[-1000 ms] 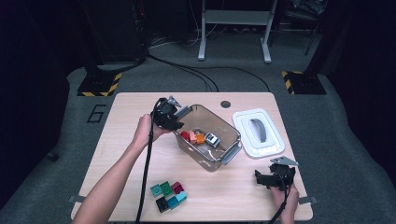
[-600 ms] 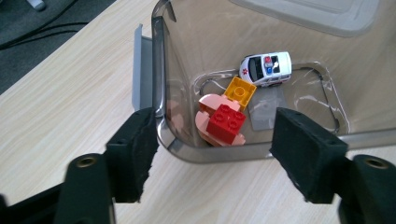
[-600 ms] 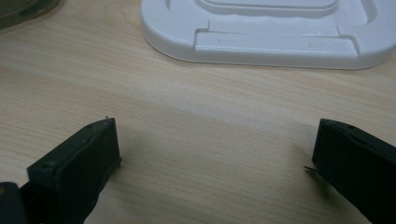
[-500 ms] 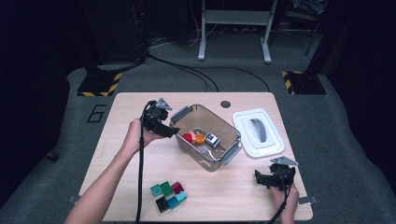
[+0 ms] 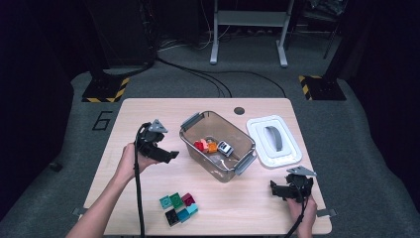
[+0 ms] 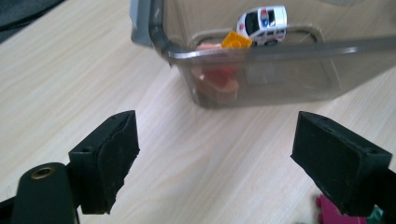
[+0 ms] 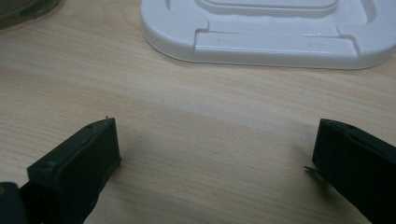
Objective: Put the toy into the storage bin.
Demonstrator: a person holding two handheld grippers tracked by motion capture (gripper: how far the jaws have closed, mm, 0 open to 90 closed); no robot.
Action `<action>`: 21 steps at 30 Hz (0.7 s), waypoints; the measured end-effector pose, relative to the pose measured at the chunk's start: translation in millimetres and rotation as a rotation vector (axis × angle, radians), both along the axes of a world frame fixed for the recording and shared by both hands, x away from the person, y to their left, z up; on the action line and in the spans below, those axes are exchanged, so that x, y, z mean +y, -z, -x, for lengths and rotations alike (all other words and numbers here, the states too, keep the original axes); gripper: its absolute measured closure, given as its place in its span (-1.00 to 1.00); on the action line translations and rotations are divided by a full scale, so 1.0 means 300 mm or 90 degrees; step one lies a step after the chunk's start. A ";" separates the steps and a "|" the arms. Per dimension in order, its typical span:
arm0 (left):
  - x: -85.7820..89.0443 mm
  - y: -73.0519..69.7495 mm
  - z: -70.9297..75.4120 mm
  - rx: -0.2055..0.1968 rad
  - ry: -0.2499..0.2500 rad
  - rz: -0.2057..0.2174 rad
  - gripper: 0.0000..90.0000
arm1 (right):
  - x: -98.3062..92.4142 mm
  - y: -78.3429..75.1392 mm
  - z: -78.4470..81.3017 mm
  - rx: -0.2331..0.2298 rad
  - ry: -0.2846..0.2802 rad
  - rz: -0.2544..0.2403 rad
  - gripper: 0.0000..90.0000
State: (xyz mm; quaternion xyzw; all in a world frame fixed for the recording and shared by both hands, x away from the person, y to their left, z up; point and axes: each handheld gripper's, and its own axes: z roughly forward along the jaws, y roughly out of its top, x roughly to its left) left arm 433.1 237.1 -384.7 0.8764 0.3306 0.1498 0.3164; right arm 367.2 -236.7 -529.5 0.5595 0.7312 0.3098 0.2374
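A clear grey bin (image 5: 233,130) stands mid-table and holds red and orange bricks (image 5: 205,145) and a white toy car (image 5: 225,148). My left gripper (image 5: 171,156) hovers over bare table just left of the bin. Its jaws have just been opening and stand wide with nothing between them. Along those jaws, the left gripper (image 6: 219,135) faces the bin wall (image 6: 280,70), with the toy car (image 6: 262,21) and an orange brick (image 6: 236,41) inside. My right gripper (image 5: 273,188) rests open near the front right corner. In its own view the right gripper (image 7: 217,140) points at the white lid (image 7: 271,42).
The white lid (image 5: 273,141) lies flat to the right of the bin. Several loose bricks (image 5: 178,206), green, teal, magenta and black, are clustered near the front edge. A magenta brick (image 6: 329,214) peeks past the left gripper's right jaw. Cables trail from both grippers.
My left gripper has drawn back from the bin's left end, moving left and toward the person. The right hand has stayed where it was.
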 end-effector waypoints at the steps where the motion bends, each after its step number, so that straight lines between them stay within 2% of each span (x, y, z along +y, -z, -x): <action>1: 0.006 0.008 0.010 0.002 -0.001 -0.001 -0.68 | 0.000 0.000 0.000 0.000 0.000 0.000 -1.00; 13: 0.069 0.131 0.121 0.021 -0.006 0.002 -0.69 | 0.000 0.000 0.000 0.001 0.001 0.000 -1.00; 16: 0.079 0.161 0.144 0.033 -0.008 0.000 -0.69 | 0.000 0.000 0.000 0.000 0.000 0.000 -1.00; 20: 0.086 0.223 0.181 0.049 -0.012 0.000 -0.68 | 0.000 0.000 0.000 0.000 0.000 0.000 -1.00; 21: 0.088 0.244 0.191 0.054 -0.013 -0.009 -0.68 | 0.000 0.000 0.000 0.000 0.000 0.000 -1.00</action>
